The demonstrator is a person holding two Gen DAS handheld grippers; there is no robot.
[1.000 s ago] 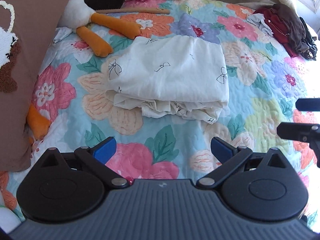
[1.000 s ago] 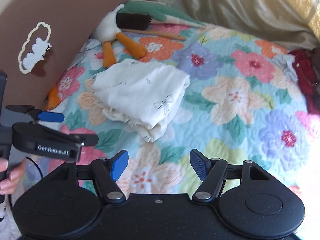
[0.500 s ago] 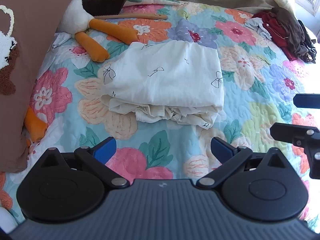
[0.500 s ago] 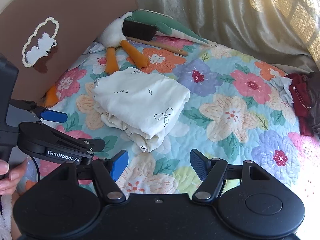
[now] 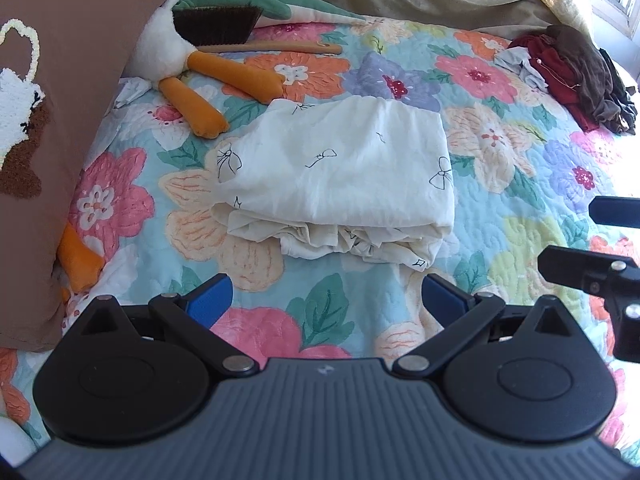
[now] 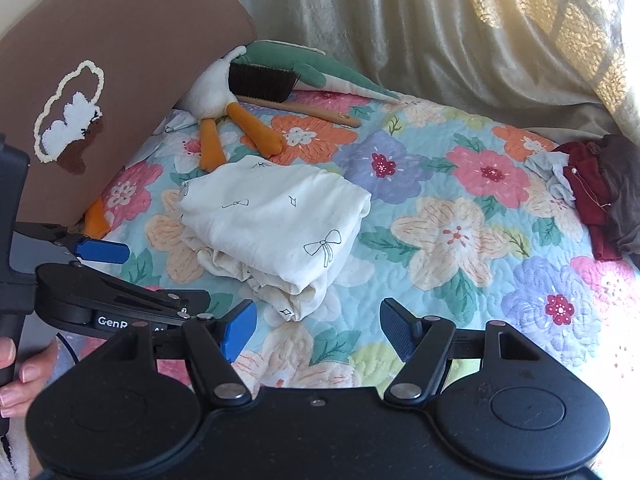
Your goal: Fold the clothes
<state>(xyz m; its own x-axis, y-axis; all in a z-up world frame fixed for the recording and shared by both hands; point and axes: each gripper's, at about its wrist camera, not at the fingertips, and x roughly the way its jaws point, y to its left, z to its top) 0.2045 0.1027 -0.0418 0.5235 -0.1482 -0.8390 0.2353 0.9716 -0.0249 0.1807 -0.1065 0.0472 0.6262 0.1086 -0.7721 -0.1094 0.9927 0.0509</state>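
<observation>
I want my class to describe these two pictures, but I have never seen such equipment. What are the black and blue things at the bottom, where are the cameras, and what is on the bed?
No robot here: a person holds a hand tool in each hand. Each has two blue-tipped fingers and a camera looking along them. One picture is from the left tool, the other from the right tool. Both are open and hold nothing. On the flowered quilt lies a folded cream cloth with small bow prints. Behind it are a plush white bird with orange legs and a wooden-handled brush. A heap of dark red and brown clothes lies at the far right.
</observation>
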